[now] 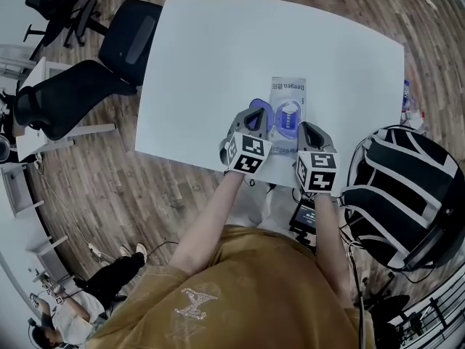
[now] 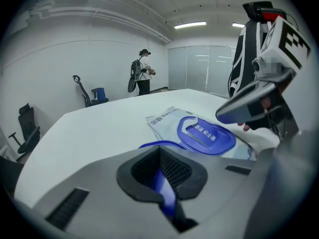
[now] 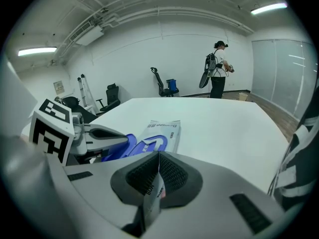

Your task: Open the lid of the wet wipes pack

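Flat pale-blue plastic wet wipes pack (image 1: pixel 289 86) lying on the white rectangular surface (image 1: pixel 203 64), close to the front edge, with the long axis pointing away from the person (image 1: pixel 240 289). Both tools at the near end of the pack.

Left gripper (image 1: pixel 251 124) just left of the pack, closed on the blue oval plastic lid (image 3: pixel 117 151); in the left gripper view, a blue strip clamped between the ribbed pads (image 2: pixel 174 171). Lid seemingly lifted already and swung out to the left side of the pack.

Right gripper (image 1: pixel 311 133) at the near right corner of the pack, clamped on the thin printed seam (image 3: pixel 152 193) of the wrapper.

On top of the pack, uncovered, a blue oval frame (image 2: pixel 224 142); no wipes to be seen inside it.

Probably only left to fold the lid further to the left, away from the pack, while holding the seam; left gripper clearly the nearer one to the lid. Some risk of dragging the light pack along.
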Motion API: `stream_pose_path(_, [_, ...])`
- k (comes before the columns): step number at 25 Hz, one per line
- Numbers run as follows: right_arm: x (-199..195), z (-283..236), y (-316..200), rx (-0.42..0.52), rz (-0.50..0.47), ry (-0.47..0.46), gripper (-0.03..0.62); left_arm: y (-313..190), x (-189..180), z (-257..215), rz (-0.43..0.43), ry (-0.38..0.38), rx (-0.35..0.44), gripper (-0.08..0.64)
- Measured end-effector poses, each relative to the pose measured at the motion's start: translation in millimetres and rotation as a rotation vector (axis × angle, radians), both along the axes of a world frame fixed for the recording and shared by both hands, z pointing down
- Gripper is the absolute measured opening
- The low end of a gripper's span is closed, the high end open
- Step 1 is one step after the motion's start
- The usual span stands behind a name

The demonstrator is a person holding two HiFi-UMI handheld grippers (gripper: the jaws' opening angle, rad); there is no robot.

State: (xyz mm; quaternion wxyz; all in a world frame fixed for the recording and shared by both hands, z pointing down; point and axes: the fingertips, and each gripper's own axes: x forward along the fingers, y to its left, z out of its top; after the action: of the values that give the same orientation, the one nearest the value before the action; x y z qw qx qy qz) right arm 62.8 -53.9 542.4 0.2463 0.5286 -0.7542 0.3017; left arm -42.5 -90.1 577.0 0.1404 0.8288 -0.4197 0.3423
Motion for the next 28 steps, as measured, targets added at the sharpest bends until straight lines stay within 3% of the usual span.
stream_pose_path(7, [3,14,6,-0.053,0.028,0.022,0.012,-9,6,-6,0.012,-0.021,0.048,0.000])
stream_pose_path(13, [6,5,4,-0.032,0.038,0.013,0.012,-10,4,-19,0.002,0.009,0.095,0.000])
stream_pose_path(22, [11,-20,-1,0.026,0.036,-0.003,0.011,-11,2,-42,-0.012,0.066,0.140,0.000])
stream_pose_path(28, [17,-49,-6,0.129,0.026,-0.013,0.009,-15,7,-78,-0.022,0.130,0.206,0.000])
